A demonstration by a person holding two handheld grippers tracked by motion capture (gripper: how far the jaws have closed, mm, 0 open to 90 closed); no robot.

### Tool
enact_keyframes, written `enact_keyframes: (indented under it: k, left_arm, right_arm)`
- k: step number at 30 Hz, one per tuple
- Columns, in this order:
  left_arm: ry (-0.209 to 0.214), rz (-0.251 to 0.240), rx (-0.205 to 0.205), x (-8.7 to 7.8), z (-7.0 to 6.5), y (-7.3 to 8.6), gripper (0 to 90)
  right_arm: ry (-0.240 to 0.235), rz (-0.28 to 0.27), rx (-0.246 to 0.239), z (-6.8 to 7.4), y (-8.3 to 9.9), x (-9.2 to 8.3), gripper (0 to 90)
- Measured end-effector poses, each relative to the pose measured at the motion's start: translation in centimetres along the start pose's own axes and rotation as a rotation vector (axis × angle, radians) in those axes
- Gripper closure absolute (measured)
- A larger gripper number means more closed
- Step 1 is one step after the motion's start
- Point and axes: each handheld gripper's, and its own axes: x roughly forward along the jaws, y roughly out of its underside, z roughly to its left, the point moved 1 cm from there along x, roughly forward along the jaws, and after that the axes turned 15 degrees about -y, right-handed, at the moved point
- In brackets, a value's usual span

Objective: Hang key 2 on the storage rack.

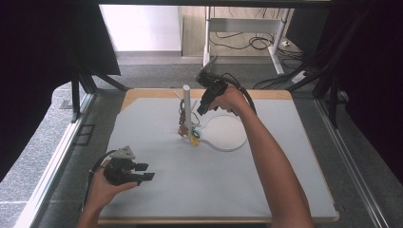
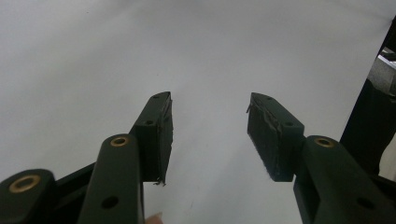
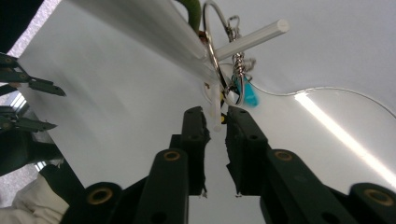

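Note:
A white upright post (image 1: pixel 187 102) stands on a clear curved base plate (image 1: pixel 228 137) near the middle of the white mat (image 1: pixel 199 185). Key rings and small tags hang from its pegs, a yellow tag (image 1: pixel 195 141) lowest. My right gripper (image 1: pixel 202 110) hovers beside the post's upper part. In the right gripper view its jaws (image 3: pixel 215 111) are nearly together, and a thin white peg (image 3: pixel 216 122) shows in the slit. Above it hang a metal key ring (image 3: pixel 212 51) and a blue tag (image 3: pixel 250 95). My left gripper (image 1: pixel 147 171) rests open and empty at the mat's front left (image 2: pixel 210 97).
The table's wooden edge (image 1: pixel 214 220) runs along the front. Dark curtains and frame legs flank both sides. Cables lie on the floor (image 1: pixel 256 42) beyond the far edge. A longer white peg (image 3: pixel 254 35) sticks out from the post, near the ring.

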Motion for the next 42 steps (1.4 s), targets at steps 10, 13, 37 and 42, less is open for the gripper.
enact_keyframes:
  k: [10, 13, 37, 42]
  left_arm:
    - [-0.006, 0.001, -0.002, -0.1, 0.0, -0.1, 50.7]
    - [-0.009, 0.005, 0.001, -0.1, -0.2, -0.2, 50.7]
    - [-0.018, 0.034, 0.005, 0.5, -0.6, -0.1, 50.2]
    - [-0.021, 0.039, -0.002, 0.8, -0.6, -0.2, 50.0]
  right_arm:
    - [0.015, -0.086, -0.020, 0.3, 3.0, -1.9, 59.4]
    - [0.013, -0.109, -0.028, 0.3, 4.5, -2.3, 57.2]
    - [-0.070, -0.256, -0.113, -0.2, 21.3, 1.5, 51.6]
    - [-0.064, -0.246, -0.112, -0.4, 23.0, 2.4, 50.4]
